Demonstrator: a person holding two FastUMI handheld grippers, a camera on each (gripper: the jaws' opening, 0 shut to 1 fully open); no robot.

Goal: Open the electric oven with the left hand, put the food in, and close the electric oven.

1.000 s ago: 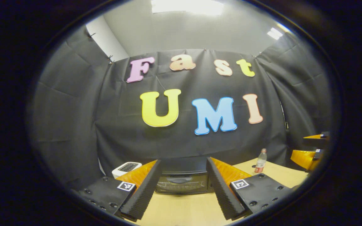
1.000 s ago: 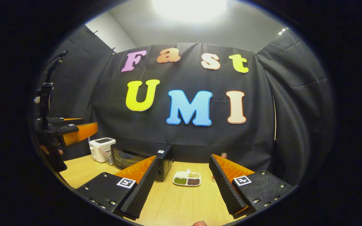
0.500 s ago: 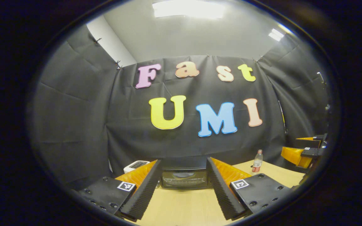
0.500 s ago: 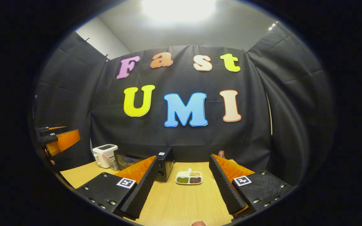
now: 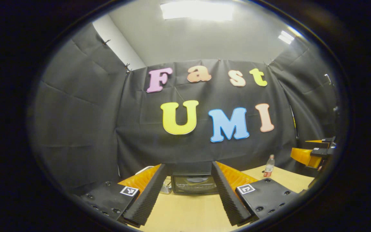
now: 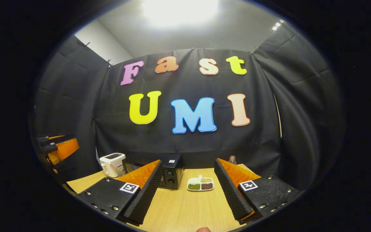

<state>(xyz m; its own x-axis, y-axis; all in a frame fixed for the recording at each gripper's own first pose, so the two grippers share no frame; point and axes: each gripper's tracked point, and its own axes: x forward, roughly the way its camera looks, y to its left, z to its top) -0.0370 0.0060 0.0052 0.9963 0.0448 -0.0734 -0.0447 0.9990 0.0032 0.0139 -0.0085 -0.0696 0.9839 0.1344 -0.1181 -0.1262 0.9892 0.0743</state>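
**Left gripper view: oven dead ahead, door shut, food out on the bench**

Left gripper view has my left gripper (image 5: 188, 193) lined up square on the boxy black electric oven with the glass door (image 5: 194, 183), fingers spread wide and empty. The door looks closed, wire rack showing through the glass. Makes sense to face it straight on if that hand works the door.

Right gripper view: my right gripper (image 6: 185, 190) is also spread wide with nothing in it, pointed at the small white divided dish of green, dark red and pale beans (image 6: 200, 185). The dish sits on the pale wood-grain bench (image 6: 185, 212) just beside the oven's knob side, so the food isn't inside. My finger faces are ribbed, which I'd guess helps on a slick dish rim.

A white toaster (image 6: 112, 163) stands on the oven's far side, and a clear plastic bottle (image 5: 269, 165) is off by the wall.
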